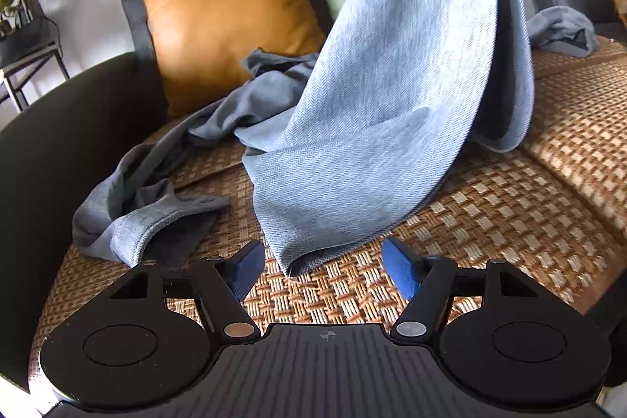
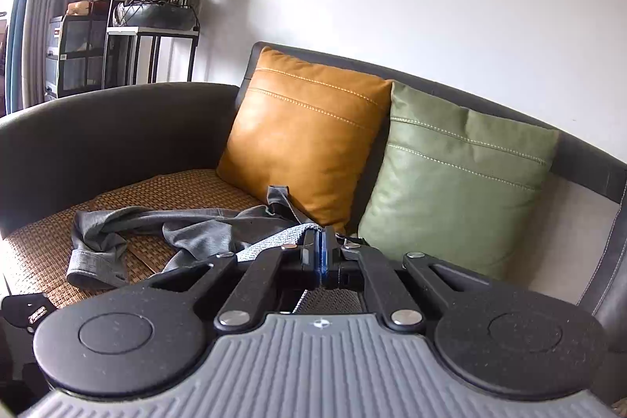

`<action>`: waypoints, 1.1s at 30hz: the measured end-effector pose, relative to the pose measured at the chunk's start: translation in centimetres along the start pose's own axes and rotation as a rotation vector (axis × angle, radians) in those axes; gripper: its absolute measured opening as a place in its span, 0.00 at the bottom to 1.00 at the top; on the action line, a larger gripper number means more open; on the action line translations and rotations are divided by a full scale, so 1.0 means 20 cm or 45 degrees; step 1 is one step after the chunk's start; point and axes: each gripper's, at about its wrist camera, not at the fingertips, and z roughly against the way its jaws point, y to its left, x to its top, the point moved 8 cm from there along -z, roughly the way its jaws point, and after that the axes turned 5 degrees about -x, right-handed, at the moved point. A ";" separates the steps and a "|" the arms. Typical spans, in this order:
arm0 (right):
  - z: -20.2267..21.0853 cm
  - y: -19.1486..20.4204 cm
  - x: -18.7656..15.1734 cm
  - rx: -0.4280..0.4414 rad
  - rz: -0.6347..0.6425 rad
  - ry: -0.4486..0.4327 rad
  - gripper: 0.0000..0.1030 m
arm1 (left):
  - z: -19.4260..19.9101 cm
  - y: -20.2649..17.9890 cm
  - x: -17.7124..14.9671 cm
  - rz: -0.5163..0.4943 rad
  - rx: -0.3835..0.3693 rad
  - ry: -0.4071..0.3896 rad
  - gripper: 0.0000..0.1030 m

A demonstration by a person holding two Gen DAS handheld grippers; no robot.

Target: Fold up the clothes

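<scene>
Our right claw (image 2: 321,253) pinches the soft, floppy blue cloth (image 1: 392,96) tight, so our wide-open, empty left claw (image 1: 325,267) should grab its low corner.

Dark sofa (image 2: 117,128), woven seat mat (image 1: 490,222), grey-blue garment (image 1: 372,143) sprawled across it, ochre cushion (image 2: 305,128), green cushion (image 2: 454,190)

The left gripper (image 1: 319,267) points downward at a slant with its two blue-padded fingers (image 1: 247,271) spread wide apart — nothing lies between them. The right gripper (image 2: 321,253) is held nearly level, its fingers (image 2: 318,255) pressed tight together — pinching an edge of the light blue garment (image 2: 274,241), which shows just to the left of the pads.
</scene>
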 end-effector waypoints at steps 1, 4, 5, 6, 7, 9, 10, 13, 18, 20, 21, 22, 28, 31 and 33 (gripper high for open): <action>0.00 0.00 0.01 -0.001 0.005 -0.002 0.01 | -0.02 0.01 0.00 0.002 0.013 -0.004 0.76; 0.01 -0.01 0.01 -0.007 0.010 -0.004 0.01 | -0.04 0.05 0.03 0.062 0.021 -0.006 0.78; 0.01 -0.01 0.01 -0.011 0.012 -0.002 0.01 | -0.04 0.06 0.04 0.090 0.015 -0.008 0.78; 0.02 -0.02 0.01 -0.016 0.013 0.000 0.01 | -0.05 0.08 0.03 0.116 0.010 -0.007 0.78; 0.02 -0.03 0.00 -0.022 0.013 0.002 0.01 | -0.05 0.10 0.02 0.127 0.005 0.001 0.77; 0.02 -0.05 0.00 -0.033 0.008 0.008 0.01 | -0.06 0.12 0.01 0.143 -0.012 0.008 0.66; 0.02 -0.06 -0.01 -0.037 0.002 0.011 0.01 | -0.06 0.12 0.01 0.150 -0.024 0.008 0.60; 0.01 -0.08 -0.03 -0.048 -0.012 0.024 0.01 | -0.08 0.13 0.02 0.192 -0.094 0.011 0.28; 0.01 -0.09 -0.07 -0.062 -0.008 0.052 0.01 | -0.02 0.21 0.11 0.395 -0.223 -0.019 0.00; 0.03 -0.11 -0.08 -0.070 -0.009 0.061 0.01 | 0.11 0.33 0.18 0.510 -0.251 -0.108 0.00; 0.04 -0.12 -0.08 -0.075 -0.008 0.066 0.01 | 0.18 0.39 0.21 0.553 -0.252 -0.149 0.00; 0.05 -0.13 -0.09 -0.080 -0.007 0.072 0.01 | 0.26 0.46 0.24 0.597 -0.252 -0.189 0.00; 0.17 -0.21 -0.19 -0.052 -0.053 0.160 0.01 | 0.58 0.77 0.26 0.783 -0.251 -0.265 0.00; 0.22 -0.17 -0.34 0.022 -0.036 0.276 0.01 | 0.63 0.78 0.16 0.737 -0.223 -0.179 0.00; 0.26 -0.12 -0.49 0.099 -0.042 0.383 0.01 | 0.62 0.75 0.06 0.706 -0.201 -0.100 0.00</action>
